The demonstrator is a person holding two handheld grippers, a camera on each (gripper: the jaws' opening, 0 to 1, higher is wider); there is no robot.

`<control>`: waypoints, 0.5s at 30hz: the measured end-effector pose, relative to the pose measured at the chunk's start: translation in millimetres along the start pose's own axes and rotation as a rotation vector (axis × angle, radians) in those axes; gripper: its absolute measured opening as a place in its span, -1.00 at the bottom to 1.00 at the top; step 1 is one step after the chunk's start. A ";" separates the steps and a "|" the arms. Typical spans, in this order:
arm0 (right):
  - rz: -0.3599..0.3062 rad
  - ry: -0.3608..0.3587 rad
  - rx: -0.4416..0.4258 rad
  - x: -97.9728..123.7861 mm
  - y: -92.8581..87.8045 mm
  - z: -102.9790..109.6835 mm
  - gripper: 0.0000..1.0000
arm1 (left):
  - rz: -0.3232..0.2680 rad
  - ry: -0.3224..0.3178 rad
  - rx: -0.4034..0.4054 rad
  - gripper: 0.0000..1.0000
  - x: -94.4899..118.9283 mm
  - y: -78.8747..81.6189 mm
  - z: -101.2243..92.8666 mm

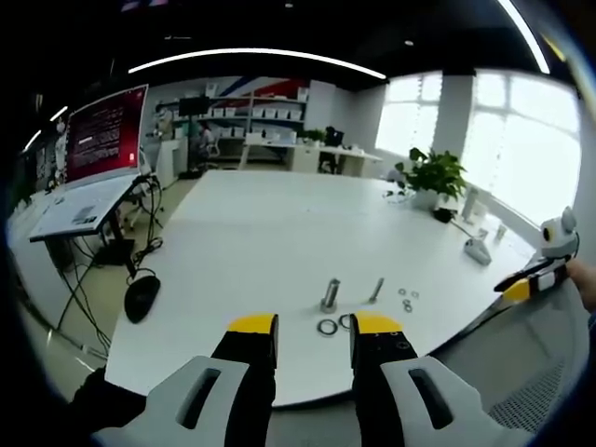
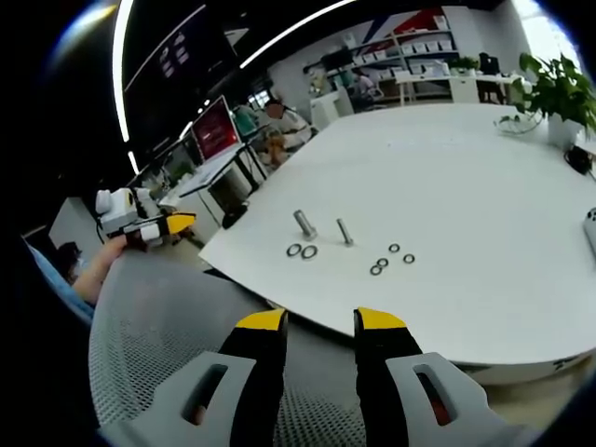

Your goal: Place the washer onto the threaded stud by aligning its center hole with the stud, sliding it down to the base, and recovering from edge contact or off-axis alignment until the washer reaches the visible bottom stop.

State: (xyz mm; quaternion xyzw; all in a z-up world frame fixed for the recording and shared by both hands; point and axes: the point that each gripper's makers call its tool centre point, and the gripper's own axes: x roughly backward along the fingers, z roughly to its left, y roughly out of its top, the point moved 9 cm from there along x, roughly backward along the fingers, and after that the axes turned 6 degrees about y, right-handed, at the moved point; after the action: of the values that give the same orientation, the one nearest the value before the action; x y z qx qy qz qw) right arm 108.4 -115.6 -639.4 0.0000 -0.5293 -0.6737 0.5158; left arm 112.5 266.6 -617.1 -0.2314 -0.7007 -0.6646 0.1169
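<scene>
Yellow-tipped jaws of the left gripper (image 1: pixel 312 323) rise at six o'clock in the left gripper view, parted and grasping nothing, their tips hanging over the near edge of the white table (image 1: pixel 251 242). Just past them we see two larger washers (image 1: pixel 336 325) lying flat side by side, with a thick stud (image 1: pixel 331 294) and a thinner threaded stud (image 1: pixel 376 291) upright behind. Small washers (image 1: pixel 407 299) lie loose at three o'clock of the thin stud. In the right gripper view the right gripper (image 2: pixel 319 320) is likewise released and empty, hovering over a grey mesh chair back (image 2: pixel 168 326), short of the table's curved edge. The tabletop beyond the studs is broad and bare. A potted plant (image 1: pixel 434 175) stands at the far side, at one o'clock.
</scene>
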 end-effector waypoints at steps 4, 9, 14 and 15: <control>0.005 -0.001 0.000 -0.3 0.2 0.0 -0.39 | -0.012 0.003 0.017 -0.34 0.0 1.3 0.7; 0.008 -0.003 0.002 -0.5 0.3 0.2 -0.39 | -0.017 0.004 0.013 -0.34 0.3 1.5 0.7; 0.030 -0.004 0.002 -1.2 -0.8 0.4 -0.39 | -0.039 0.011 0.018 -0.32 1.0 3.1 2.1; 0.032 -0.005 0.002 -1.4 -0.7 0.3 -0.39 | -0.039 0.011 0.019 -0.32 0.9 3.3 2.1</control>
State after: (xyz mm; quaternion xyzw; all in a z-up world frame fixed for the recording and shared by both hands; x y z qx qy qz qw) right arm 108.4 -114.5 -640.5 -0.0094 -0.5312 -0.6647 0.5252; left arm 113.5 268.9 -614.0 -0.2129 -0.7109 -0.6612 0.1100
